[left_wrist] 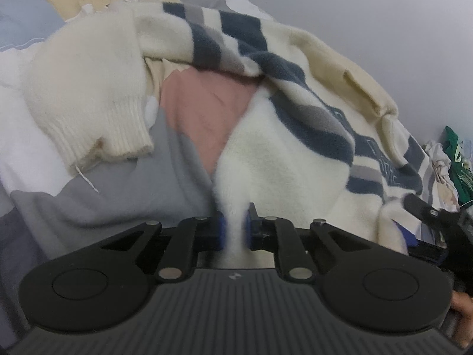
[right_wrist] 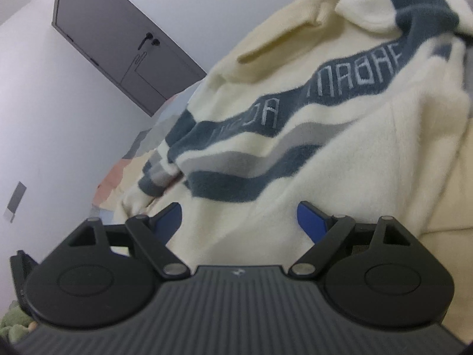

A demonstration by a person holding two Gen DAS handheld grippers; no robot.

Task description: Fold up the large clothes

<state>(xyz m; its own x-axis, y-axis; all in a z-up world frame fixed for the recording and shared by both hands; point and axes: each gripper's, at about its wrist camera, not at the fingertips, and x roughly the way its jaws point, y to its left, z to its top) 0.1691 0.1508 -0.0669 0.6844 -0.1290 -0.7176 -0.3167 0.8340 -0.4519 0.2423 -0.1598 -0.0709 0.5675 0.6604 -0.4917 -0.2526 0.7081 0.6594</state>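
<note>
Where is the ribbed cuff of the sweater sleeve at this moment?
In the left wrist view, the cuff lies at the left on the patchwork bedcover, beside the pink patch, up and left of the left gripper.

- The left gripper (left_wrist: 235,229) has its two blue pads squeezed tight on a bit of the sweater (left_wrist: 280,153).
- The right gripper (right_wrist: 239,222) has its fingers spread wide apart.

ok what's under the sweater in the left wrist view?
A patchwork bedcover with pink, grey and white patches shows beneath the sweater, which the left gripper pinches. The cuffed sleeve also lies on it. Anything under the sweater's body is covered.
</note>
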